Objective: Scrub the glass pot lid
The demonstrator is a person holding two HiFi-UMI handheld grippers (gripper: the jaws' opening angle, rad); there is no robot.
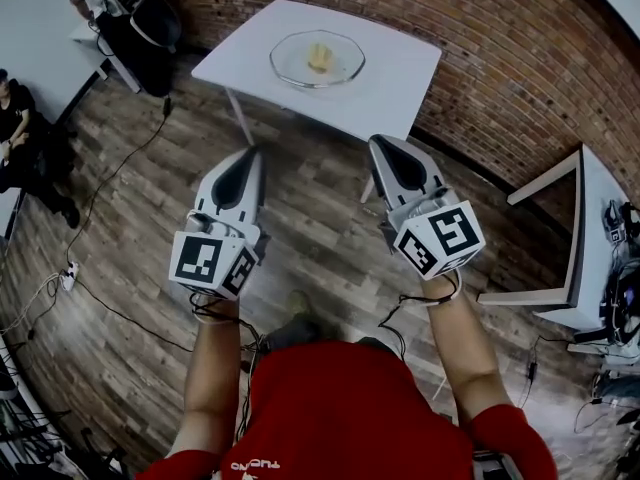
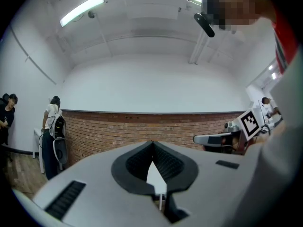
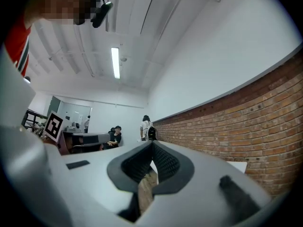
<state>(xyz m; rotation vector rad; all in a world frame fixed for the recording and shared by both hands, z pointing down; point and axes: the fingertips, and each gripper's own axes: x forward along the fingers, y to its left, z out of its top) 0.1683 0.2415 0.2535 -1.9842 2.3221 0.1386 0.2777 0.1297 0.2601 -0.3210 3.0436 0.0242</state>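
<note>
A glass pot lid (image 1: 317, 58) lies on a white table (image 1: 400, 68) at the top of the head view, with a yellow sponge (image 1: 319, 56) at its middle. My left gripper (image 1: 250, 160) is shut and empty, held over the wooden floor short of the table's near edge. My right gripper (image 1: 380, 151) is shut and empty too, just below the table's front edge. In the left gripper view the jaws (image 2: 152, 145) meet at their tips; in the right gripper view they (image 3: 152, 145) do the same.
A brick wall (image 1: 480, 58) runs behind the table. A second white table (image 1: 590, 238) stands at the right, with equipment beside it. People (image 1: 20, 118) sit and stand at the left near another table. Cables (image 1: 100, 298) trail across the wooden floor.
</note>
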